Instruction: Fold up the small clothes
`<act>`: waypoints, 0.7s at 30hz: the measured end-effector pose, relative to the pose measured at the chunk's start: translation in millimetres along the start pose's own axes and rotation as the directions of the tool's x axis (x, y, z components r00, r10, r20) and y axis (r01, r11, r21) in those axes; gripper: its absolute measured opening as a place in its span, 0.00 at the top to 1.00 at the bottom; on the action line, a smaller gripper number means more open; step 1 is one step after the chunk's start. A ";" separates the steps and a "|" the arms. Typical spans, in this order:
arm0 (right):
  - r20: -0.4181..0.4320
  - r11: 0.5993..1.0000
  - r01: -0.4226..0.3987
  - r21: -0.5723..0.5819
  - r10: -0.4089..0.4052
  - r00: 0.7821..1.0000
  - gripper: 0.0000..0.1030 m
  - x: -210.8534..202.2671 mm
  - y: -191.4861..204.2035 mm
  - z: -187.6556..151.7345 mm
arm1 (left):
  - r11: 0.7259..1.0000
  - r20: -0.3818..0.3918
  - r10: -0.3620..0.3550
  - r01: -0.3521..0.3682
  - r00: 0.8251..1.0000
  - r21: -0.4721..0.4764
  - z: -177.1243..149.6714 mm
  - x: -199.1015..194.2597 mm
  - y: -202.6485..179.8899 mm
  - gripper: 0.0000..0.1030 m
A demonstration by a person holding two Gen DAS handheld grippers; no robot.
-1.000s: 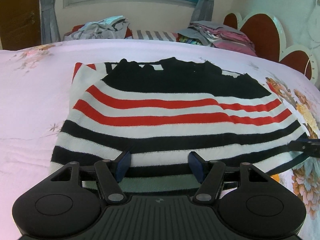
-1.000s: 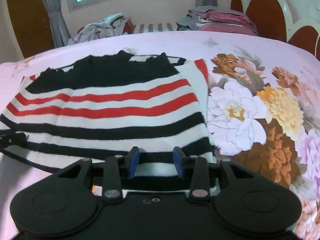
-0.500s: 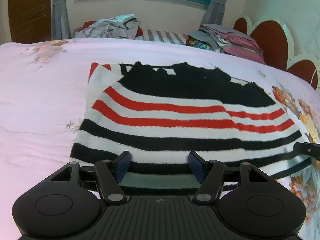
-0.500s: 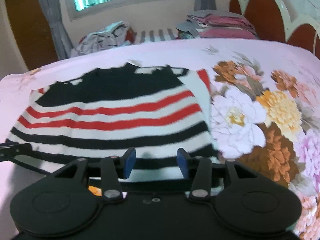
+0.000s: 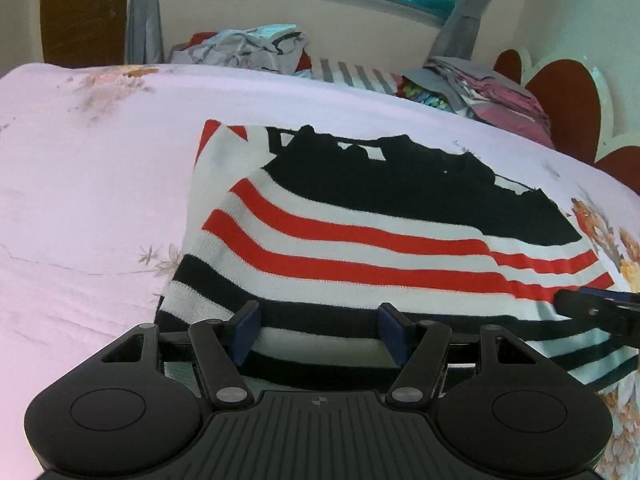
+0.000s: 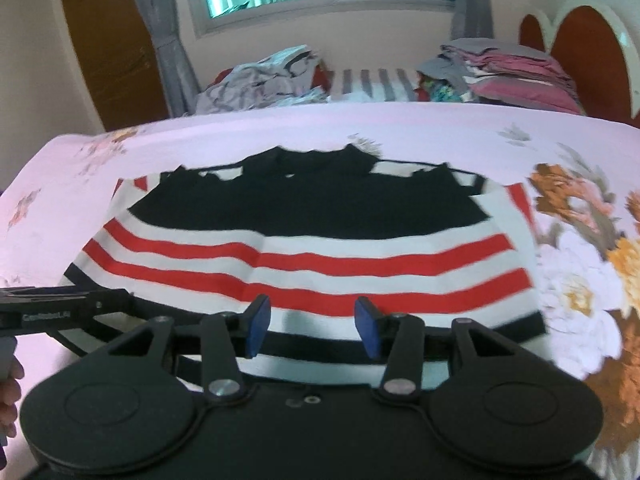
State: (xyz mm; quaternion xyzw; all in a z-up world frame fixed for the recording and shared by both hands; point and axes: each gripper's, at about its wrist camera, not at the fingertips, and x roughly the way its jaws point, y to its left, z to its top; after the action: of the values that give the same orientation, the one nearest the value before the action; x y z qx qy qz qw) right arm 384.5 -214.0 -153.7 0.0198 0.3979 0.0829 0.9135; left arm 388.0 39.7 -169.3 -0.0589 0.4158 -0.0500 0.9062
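Left gripper [image 5: 320,332] and right gripper [image 6: 312,328], both spread wide, are hovering at the striped sweater's [image 5: 360,240] near hem; next, presumably, both pinching it for folding.

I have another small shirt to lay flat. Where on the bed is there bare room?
Bare pink sheet lies left of the striped knit sweater, and flowered sheet to its right. The far edge is crowded: a crumpled clothes heap and folded stack.
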 end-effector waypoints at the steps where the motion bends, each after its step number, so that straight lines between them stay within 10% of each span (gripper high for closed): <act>1: -0.003 1.000 -0.007 -0.003 0.007 1.000 0.56 3.4 2.1 0.4 | 1.000 -0.002 0.000 0.001 1.000 0.008 0.1 -0.6 -0.3 0.38; 10: 0.018 0.997 -0.050 -0.052 0.051 0.999 0.52 13.1 20.6 11.6 | 0.969 -0.036 -0.038 0.028 0.999 -0.247 -19.0 -43.3 40.4 0.29; 21: -0.020 1.000 -0.015 -0.012 0.015 1.000 0.50 21.3 30.4 9.6 | 0.791 0.017 -0.263 0.226 0.965 -0.568 -68.6 -24.0 76.9 0.20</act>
State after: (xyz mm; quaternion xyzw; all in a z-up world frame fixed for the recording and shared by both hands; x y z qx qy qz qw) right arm 401.7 -180.2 -159.3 0.0163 0.4063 0.0924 0.9089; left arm 323.6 114.5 -207.2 -0.3762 0.4288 -0.0432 0.8202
